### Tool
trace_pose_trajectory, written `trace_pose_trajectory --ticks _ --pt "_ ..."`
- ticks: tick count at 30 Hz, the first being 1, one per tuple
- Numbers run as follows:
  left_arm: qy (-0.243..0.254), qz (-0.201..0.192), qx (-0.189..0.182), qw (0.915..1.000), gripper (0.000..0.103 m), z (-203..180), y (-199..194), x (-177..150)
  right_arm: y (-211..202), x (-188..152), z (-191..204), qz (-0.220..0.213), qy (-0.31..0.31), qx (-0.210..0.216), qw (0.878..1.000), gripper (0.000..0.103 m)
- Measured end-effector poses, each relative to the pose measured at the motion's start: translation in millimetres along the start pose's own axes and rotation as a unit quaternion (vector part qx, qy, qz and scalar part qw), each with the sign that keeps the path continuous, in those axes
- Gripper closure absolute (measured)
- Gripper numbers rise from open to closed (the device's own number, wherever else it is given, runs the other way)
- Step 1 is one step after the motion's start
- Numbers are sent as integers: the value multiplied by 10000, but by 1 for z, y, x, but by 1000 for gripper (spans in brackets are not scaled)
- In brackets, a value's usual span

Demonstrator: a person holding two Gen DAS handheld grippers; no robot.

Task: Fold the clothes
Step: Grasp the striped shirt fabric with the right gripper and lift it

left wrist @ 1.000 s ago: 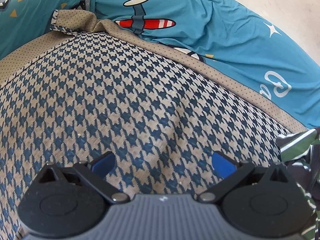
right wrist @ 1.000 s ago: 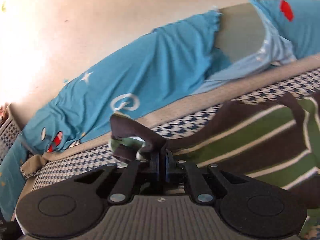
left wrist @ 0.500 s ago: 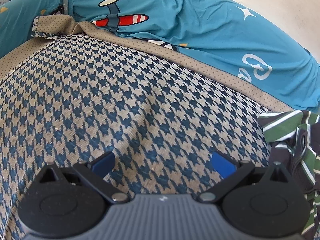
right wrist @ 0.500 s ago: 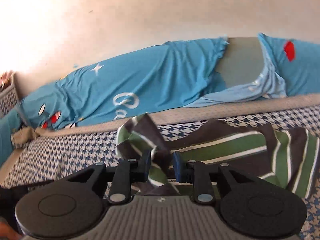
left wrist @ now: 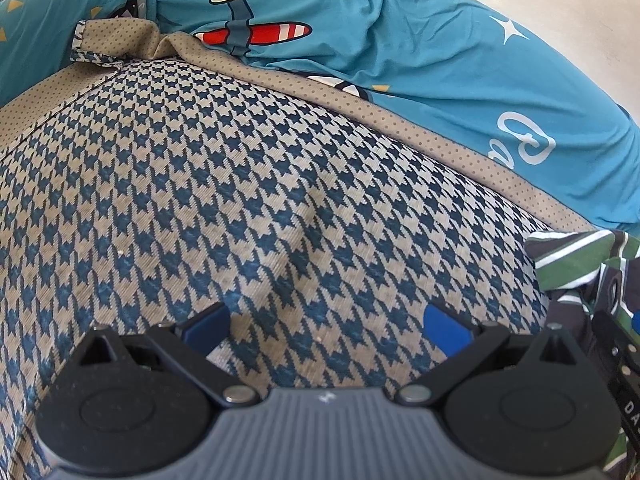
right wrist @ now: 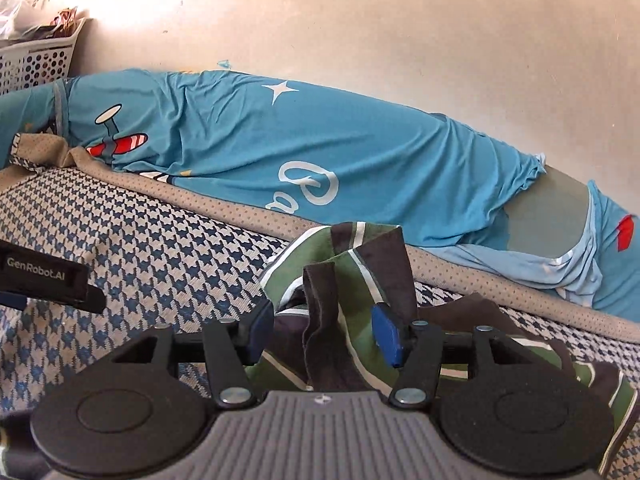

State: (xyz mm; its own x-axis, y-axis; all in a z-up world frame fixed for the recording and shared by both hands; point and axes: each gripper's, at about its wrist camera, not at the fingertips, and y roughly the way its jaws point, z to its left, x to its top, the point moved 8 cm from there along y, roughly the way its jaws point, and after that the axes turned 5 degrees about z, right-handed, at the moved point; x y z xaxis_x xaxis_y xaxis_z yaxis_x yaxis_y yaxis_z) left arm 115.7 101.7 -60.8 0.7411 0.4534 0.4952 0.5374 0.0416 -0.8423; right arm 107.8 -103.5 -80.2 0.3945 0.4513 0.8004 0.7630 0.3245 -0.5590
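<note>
While right claw (right wrist: 324,326) gapes, striped shirt (right wrist: 340,264) bunches between its fingers, 12 o'clock.
Was clamped earlier; left claw (left wrist: 326,322) wide, empty.

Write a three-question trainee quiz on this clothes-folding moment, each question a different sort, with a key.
1. True or false: the right gripper is clamped shut on the striped garment.
2. Multiple choice: what lies directly under the left gripper? A) the blue airplane-print cloth B) the houndstooth cover C) the white basket
3. Fill in: the blue airplane-print cloth lies between the houndstooth cover and the ____.

Key
1. False: its jaws stand apart, with a raised fold of the garment between them.
2. B: the open left gripper is over bare houndstooth cover, with the striped garment at its right edge.
3. Wall.
</note>
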Motion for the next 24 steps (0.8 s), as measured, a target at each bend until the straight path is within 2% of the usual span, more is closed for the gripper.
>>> trace_pose_trajectory --ticks 2,6,8,10,14,17,24 --pt "-12 7 -8 10000 0 0 0 0 6 0 0 9 -71 -106 9999 50" --pt "-35 23 -28 10000 0 1 0 0 17 -3 -5 136 53 -226 9996 60" --pt "-32 35 -26 10000 0 2 1 0 22 -4 -9 219 190 -256 9993 68" --pt "-31 45 -25 10000 0 2 1 -1 27 -5 -13 301 326 -287 9986 81" --pt "-19 57 -26 10000 0 2 1 -2 35 -8 -22 425 630 -233 9968 90" --pt "-38 53 -23 10000 0 3 0 -2 33 -6 -24 422 790 -80 9959 95" --pt "-85 -118 104 9998 0 9 -7 3 14 14 -12 277 1363 1016 9851 98"
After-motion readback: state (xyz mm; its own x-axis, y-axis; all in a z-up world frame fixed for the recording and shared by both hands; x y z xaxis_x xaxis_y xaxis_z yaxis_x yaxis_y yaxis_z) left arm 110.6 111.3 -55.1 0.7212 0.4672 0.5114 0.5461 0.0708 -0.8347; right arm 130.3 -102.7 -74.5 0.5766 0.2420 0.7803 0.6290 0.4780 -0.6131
